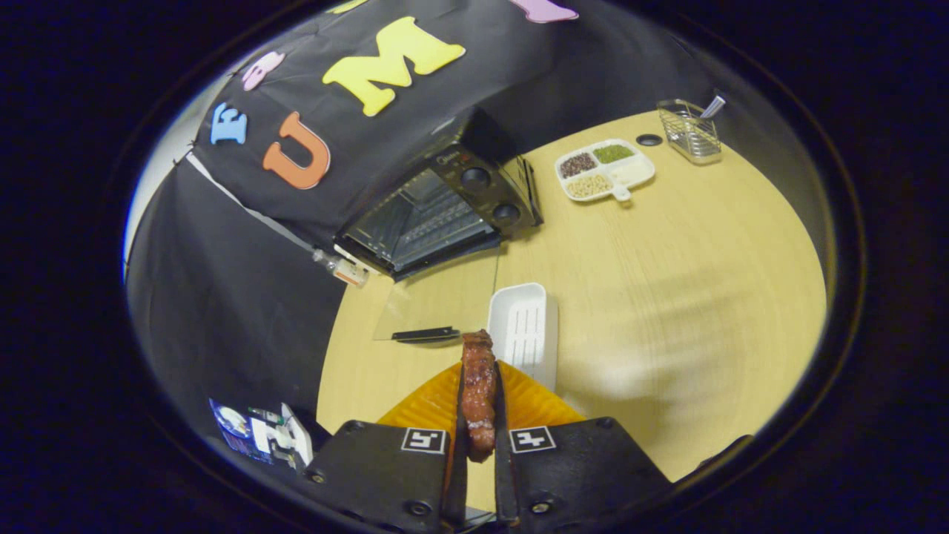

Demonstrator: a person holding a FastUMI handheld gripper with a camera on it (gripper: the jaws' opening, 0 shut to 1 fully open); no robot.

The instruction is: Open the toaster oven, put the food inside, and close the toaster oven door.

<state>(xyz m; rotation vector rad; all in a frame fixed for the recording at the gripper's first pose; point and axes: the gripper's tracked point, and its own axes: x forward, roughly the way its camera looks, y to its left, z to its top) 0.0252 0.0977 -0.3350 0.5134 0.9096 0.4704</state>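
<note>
Gripper view, lower centre: we find the gripper (479, 386) clamped on the food (478, 389), a glazed brown meat strip held upright between both fingers, above an orange plate (426, 404). We judge it light, soft and greasy, best pinched mid-length as now. At upper centre, the toaster oven (437, 211) stands with its glass door (437, 300) dropped open. A white tray (523, 326) lies just beyond the fingers. We can read no brand lettering on the oven.
</note>
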